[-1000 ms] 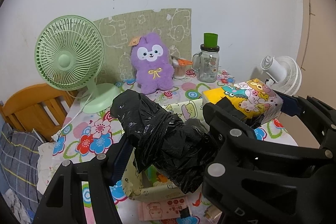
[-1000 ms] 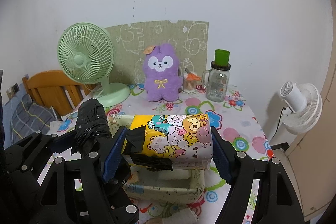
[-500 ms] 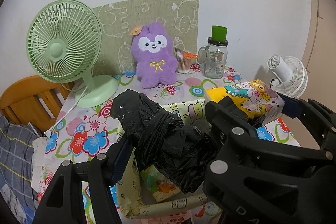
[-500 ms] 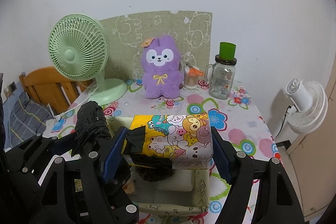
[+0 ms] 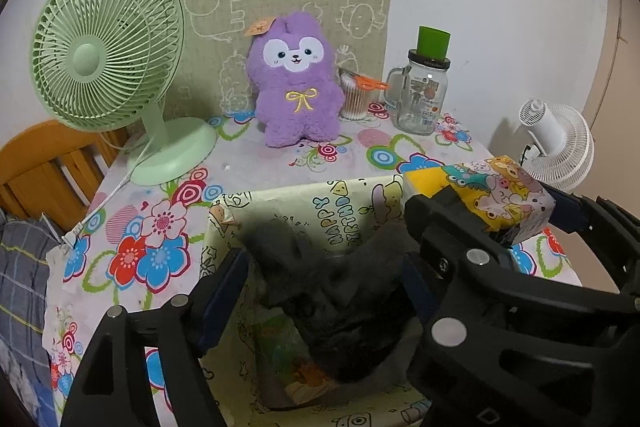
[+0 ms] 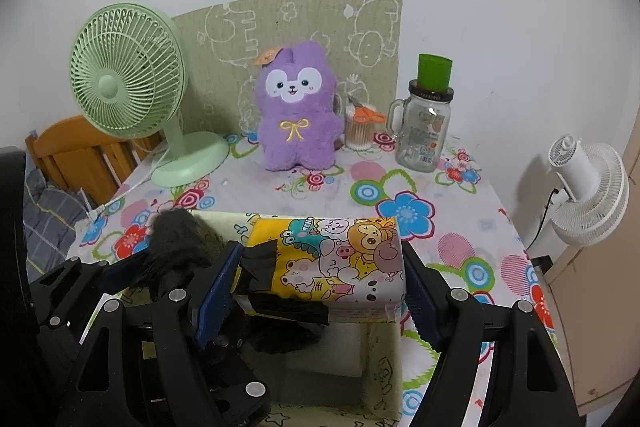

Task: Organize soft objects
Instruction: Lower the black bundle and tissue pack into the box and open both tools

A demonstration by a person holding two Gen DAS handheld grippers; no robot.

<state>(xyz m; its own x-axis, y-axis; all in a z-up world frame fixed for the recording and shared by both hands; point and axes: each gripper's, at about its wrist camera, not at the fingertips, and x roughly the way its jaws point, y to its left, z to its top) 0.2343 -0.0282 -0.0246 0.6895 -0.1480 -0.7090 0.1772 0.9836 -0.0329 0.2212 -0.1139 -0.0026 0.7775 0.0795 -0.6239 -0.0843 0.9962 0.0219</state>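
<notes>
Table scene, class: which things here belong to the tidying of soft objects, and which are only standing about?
Belonging to the job:
- black bundle
- cartoon-print pack
- storage box
- left gripper, opening around the bundle
- right gripper, closed on the pack

Standing about:
- green fan
- glass jar
- white fan

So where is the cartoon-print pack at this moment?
In the right wrist view the cartoon-print pack sits mid-frame between the right gripper fingers, over the open storage box, right of the black plastic bag.
</notes>
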